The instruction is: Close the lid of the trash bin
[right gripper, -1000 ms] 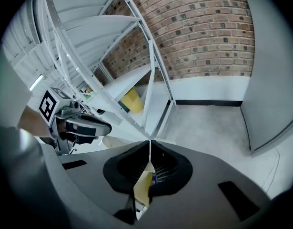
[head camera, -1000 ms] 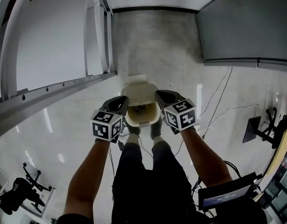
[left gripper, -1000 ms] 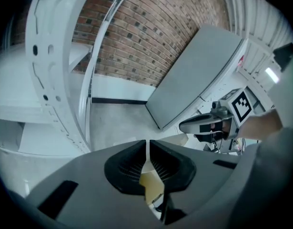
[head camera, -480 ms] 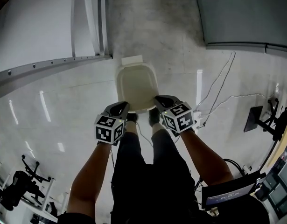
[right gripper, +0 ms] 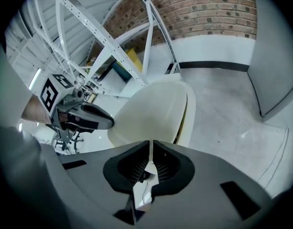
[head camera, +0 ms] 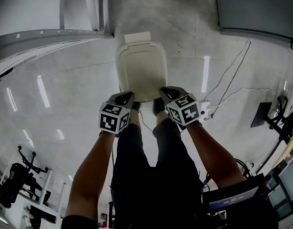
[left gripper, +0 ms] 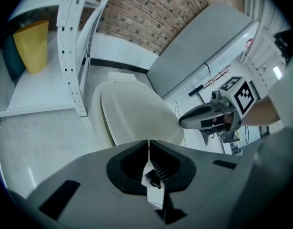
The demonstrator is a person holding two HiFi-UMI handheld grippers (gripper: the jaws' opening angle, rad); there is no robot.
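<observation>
Glossy floor (head camera: 65, 104); trash bin lid (head camera: 141, 68) down

Legible text: none.
- Marker cube (head camera: 113, 119), my left gripper (head camera: 126, 97): black-white square code only, no letters or digits.
- Marker cube (head camera: 184, 112), my right gripper (head camera: 166, 92): same kind of code.
- Screen (head camera: 229, 199), lower right: lit blue, lines too small to read.

Smooth matt cream plastic lid (head camera: 141, 68), glossy pale floor (head camera: 65, 109), rough red brick wall (left gripper: 151, 18), white perforated metal rack (left gripper: 71, 56)
</observation>
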